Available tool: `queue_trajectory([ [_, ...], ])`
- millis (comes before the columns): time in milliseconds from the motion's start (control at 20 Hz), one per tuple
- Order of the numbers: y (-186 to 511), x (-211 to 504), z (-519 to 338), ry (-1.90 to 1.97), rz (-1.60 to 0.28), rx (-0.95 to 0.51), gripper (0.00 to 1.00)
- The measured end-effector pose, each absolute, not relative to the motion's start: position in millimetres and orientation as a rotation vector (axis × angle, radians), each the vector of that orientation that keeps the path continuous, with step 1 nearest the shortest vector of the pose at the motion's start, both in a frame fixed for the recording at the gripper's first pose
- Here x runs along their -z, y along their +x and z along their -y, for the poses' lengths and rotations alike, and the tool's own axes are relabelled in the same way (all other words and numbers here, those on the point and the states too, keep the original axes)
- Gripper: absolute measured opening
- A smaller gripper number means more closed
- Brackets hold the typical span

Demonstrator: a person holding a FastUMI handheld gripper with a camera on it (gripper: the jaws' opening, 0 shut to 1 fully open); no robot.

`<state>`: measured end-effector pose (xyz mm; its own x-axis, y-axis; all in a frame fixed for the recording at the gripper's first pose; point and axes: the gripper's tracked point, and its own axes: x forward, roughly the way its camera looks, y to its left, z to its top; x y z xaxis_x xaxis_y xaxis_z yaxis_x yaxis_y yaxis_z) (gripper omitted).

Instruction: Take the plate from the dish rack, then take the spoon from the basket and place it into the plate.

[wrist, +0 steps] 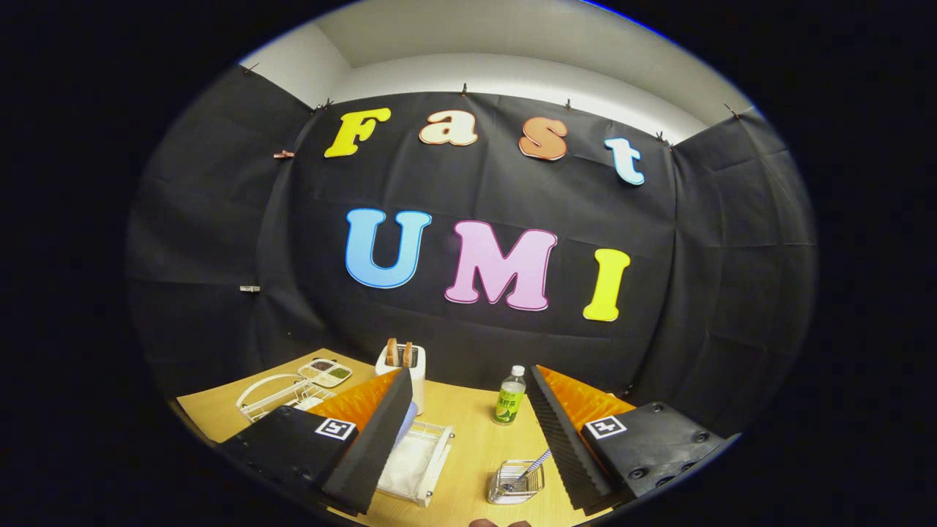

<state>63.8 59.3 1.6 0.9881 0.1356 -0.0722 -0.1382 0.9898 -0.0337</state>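
You are holding the hand-held gripper (468,439) wide open and empty above the worktop (476,446), the plate (407,428) standing in the dish rack (417,461) by one finger, spoon (533,468) in its basket (516,484) between them; likely first step: closing on the plate's rim.

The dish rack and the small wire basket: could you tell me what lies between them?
In the claw view, only bare table separates the dish rack from the basket. The open claw hovers above, holding nothing.

Hand-held gripper (468,432): ridged inner finger faces, square printed marker tags on both finger mounts, screws on the right mount.
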Motion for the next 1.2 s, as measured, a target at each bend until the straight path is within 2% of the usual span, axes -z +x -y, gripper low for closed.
queue_trajectory([
  [250, 93.2, -1.4, -94.9, -0.047, -0.111, -0.185, 0.97],
  [500, 123.8, 36.6, -137.8, -0.057, -0.279, -0.239, 0.97],
  [900, 155.1, 137.7, -168.7, -0.104, -0.629, -0.212, 0.98],
  [1200, 168.3, 196.0, -163.2, -0.096, -0.836, -0.122, 0.96],
])
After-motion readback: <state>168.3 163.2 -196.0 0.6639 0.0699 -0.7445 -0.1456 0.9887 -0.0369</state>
